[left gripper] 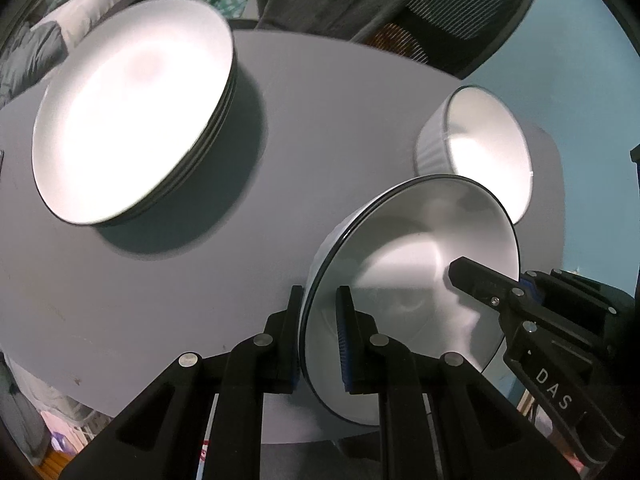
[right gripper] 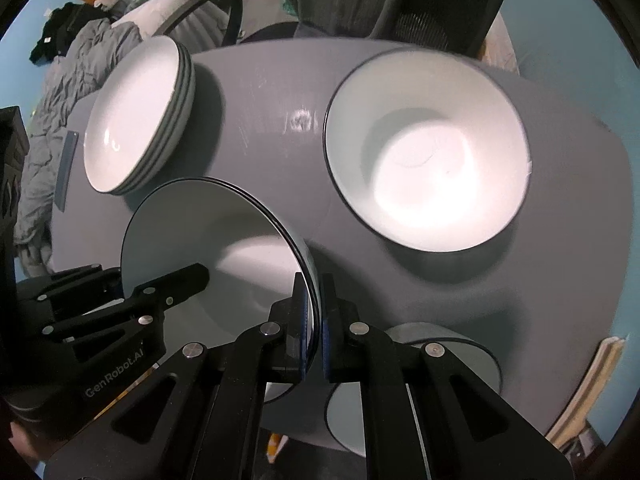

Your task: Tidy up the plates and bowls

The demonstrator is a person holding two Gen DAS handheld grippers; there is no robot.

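gripping one round glossy white bowl (left gripper: pixel 416 280), both claws clamp its rim.

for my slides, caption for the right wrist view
Both grippers grip a bowl's rim above the table.

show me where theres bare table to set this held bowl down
Bare grey table lies between the plate stack and the big bowl. The near edge by the small bowl is crowded.

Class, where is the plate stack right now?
In both wrist views, the plate stack sits upper left on the grey table, left of the bowl.
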